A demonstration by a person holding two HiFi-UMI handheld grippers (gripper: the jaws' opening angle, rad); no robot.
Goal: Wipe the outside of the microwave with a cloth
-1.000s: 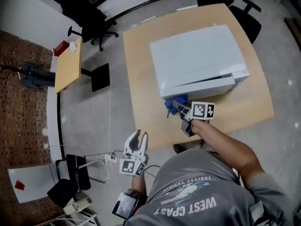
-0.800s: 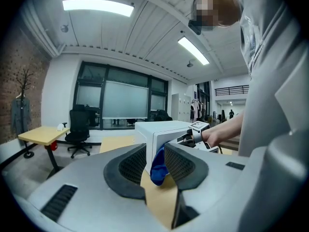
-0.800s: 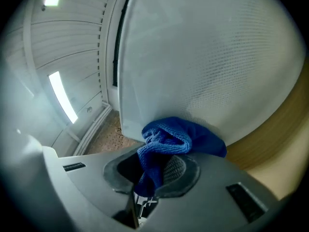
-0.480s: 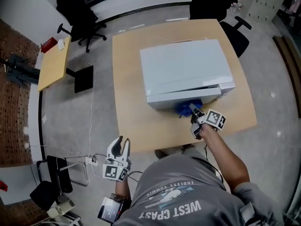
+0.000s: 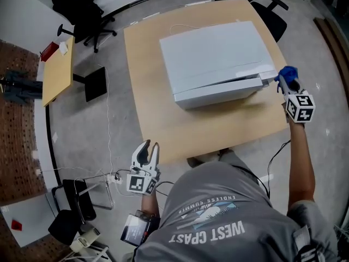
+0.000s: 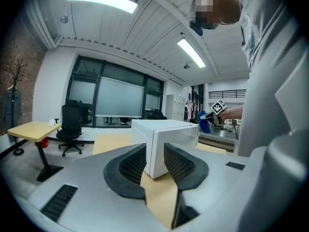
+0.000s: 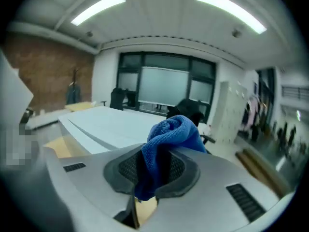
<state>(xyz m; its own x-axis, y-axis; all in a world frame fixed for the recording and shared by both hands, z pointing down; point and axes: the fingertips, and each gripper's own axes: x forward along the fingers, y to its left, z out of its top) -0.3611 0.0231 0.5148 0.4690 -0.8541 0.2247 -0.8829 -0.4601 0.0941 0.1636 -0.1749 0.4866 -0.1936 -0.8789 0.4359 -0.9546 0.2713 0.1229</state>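
Some cloth (image 7: 170, 132) — inside right gripper (image 7: 157, 172)

The right arm (image 5: 299, 157) stretches forward, the right claw (image 5: 289, 84) at its end pinching a blue cloth (image 5: 286, 73) that bulges up past the jaws. The left claw (image 5: 147, 148) sits low beside the torso (image 5: 212, 212), pointing ahead, jaws apart and empty.

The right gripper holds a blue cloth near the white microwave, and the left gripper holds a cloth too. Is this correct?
Not fully. The right gripper does hold the blue cloth near the microwave, but the left gripper holds nothing: the left gripper view shows its jaws apart with no cloth between them.
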